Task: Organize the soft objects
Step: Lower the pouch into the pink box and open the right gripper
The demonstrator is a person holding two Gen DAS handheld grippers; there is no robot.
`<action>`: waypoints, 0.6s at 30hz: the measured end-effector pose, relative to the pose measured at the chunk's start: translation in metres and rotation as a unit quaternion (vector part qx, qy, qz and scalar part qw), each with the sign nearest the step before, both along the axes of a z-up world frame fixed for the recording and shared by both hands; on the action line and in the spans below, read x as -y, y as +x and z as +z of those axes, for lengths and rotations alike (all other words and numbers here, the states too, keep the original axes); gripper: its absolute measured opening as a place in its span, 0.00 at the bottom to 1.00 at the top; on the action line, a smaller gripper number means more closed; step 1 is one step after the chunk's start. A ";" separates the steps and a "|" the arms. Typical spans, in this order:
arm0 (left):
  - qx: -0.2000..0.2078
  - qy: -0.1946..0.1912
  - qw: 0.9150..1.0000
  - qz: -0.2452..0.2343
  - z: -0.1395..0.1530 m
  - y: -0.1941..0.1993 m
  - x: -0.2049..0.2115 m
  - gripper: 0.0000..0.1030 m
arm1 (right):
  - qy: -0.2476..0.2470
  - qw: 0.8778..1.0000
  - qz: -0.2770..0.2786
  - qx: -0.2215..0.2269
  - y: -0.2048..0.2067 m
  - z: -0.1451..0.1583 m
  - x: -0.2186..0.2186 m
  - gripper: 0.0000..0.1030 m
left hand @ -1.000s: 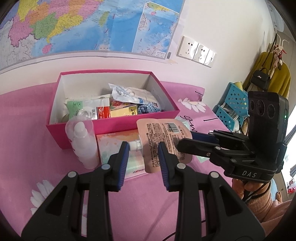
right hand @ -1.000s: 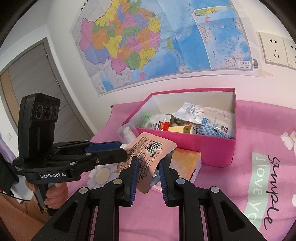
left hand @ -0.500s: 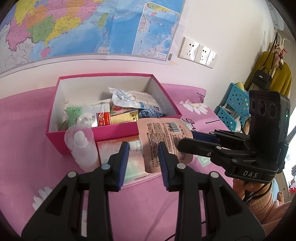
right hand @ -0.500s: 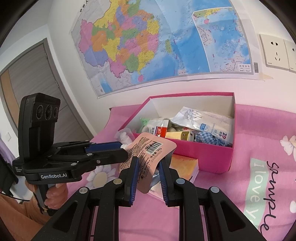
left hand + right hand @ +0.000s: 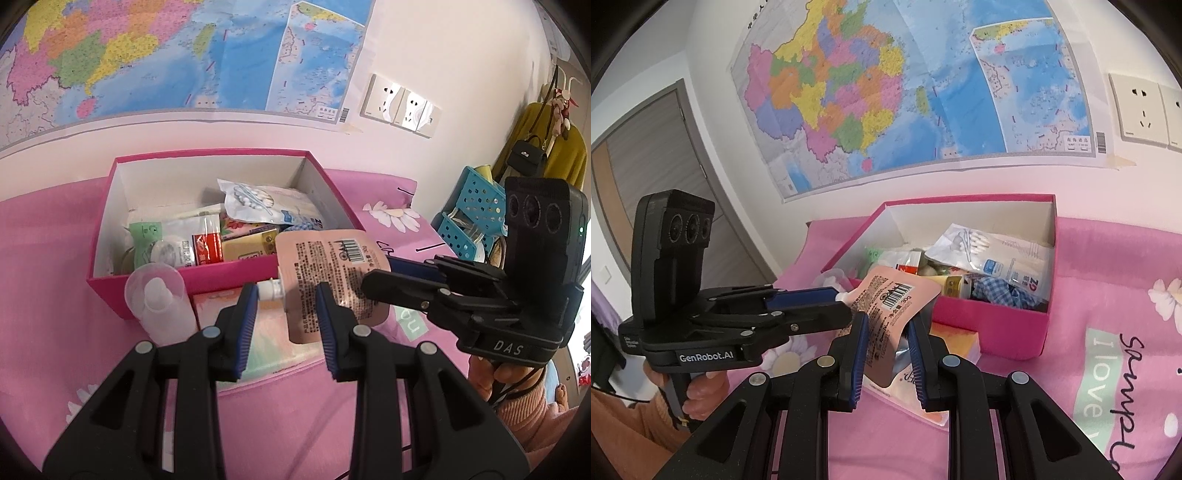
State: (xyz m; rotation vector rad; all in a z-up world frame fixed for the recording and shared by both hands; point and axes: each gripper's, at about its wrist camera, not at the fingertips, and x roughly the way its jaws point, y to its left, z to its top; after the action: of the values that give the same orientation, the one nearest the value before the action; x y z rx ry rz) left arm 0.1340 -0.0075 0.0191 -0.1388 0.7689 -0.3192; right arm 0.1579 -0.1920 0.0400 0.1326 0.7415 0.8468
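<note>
A pink spouted pouch (image 5: 328, 266) (image 5: 894, 299) with a barcode hangs just in front of the pink box (image 5: 207, 280) (image 5: 990, 325), held between both grippers. My left gripper (image 5: 284, 295) (image 5: 846, 306) is shut at the pouch's white cap end (image 5: 269, 290). My right gripper (image 5: 886, 325) (image 5: 373, 277) is shut on the pouch's opposite edge. The open box holds a bag of cotton swabs (image 5: 258, 199), packets and a checked cloth (image 5: 997, 291).
A clear dropper bottle (image 5: 162, 302) and a flat pastel tissue pack (image 5: 273, 343) lie on the pink bedsheet against the box's front. A blue perforated basket (image 5: 469, 206) stands at the right. A map-covered wall rises behind the box. A person's hand holds each gripper.
Both grippers have drifted slightly with the pouch; the box sits a little lower in both views. Both grips are unchanged.
</note>
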 end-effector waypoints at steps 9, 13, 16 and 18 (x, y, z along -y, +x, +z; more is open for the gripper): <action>0.002 -0.002 1.000 0.005 0.003 0.011 -0.002 0.33 | 0.003 1.000 0.001 0.004 0.006 0.001 -0.002 0.21; 0.003 0.000 1.000 0.008 0.004 0.015 -0.002 0.33 | 0.004 1.000 0.001 0.004 0.010 0.002 -0.003 0.21; 0.003 -0.001 1.000 0.009 0.005 0.019 -0.002 0.33 | 0.004 1.000 0.002 0.006 0.013 0.002 -0.004 0.20; 0.001 -0.003 1.000 0.009 0.005 0.023 -0.002 0.33 | 0.006 1.000 0.003 0.006 0.016 0.003 -0.004 0.20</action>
State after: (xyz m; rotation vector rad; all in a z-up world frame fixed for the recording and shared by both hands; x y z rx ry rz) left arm 0.1567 -0.0051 0.0238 -0.1500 0.7637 -0.3039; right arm 0.1737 -0.1885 0.0429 0.1362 0.7265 0.8580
